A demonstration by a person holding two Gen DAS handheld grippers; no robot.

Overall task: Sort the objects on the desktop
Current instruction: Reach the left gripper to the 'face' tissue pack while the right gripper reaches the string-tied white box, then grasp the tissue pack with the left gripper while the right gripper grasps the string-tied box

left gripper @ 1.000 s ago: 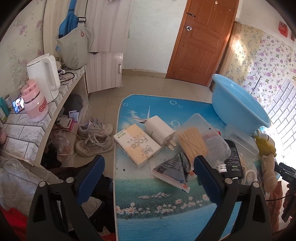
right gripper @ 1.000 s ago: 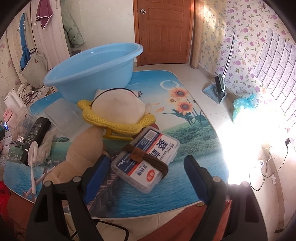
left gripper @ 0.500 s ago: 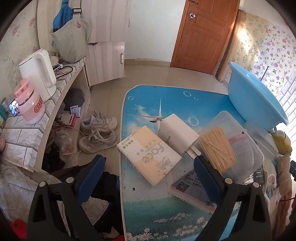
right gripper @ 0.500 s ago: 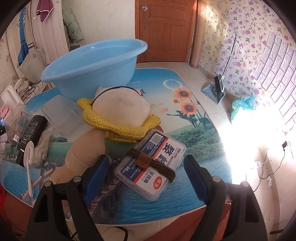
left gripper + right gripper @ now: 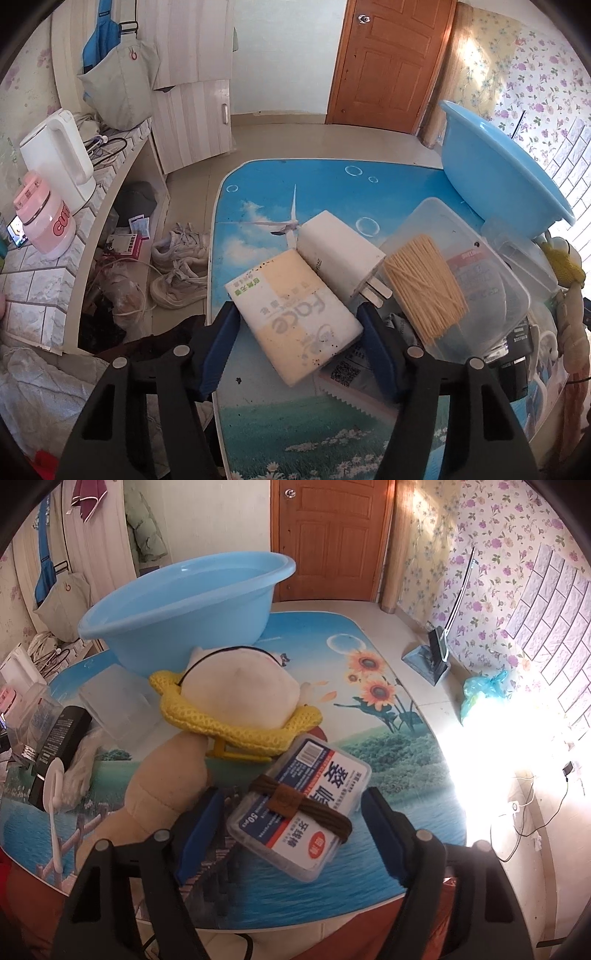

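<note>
The left gripper (image 5: 295,334) is brought down over the tissue pack (image 5: 293,317), which lies flat on the table (image 5: 332,184) near its left edge, and its jaws are closing with the pack between them; the left pad appears to meet the pack's corner, while a full press on both sides cannot be confirmed. The pack is approached across its narrow width, probably because its length would not fit the span. Just beside it a white charger (image 5: 341,254) is laid with its prongs toward a bundle of sticks (image 5: 424,282) resting on a clear lidded box (image 5: 480,273). The right gripper (image 5: 293,821) is set astride the small plastic box (image 5: 299,808) bound with a brown cord, near the table's front edge; its jaws are closing as well, yet gaps are seen on both sides, so nothing is pinched there. That box leans against a plush toy (image 5: 236,698) (wrapped in a yellow knitted scarf), which would explain its tilt. The blue basin (image 5: 184,598) stands behind, likely as the receptacle for sorted things.
</note>
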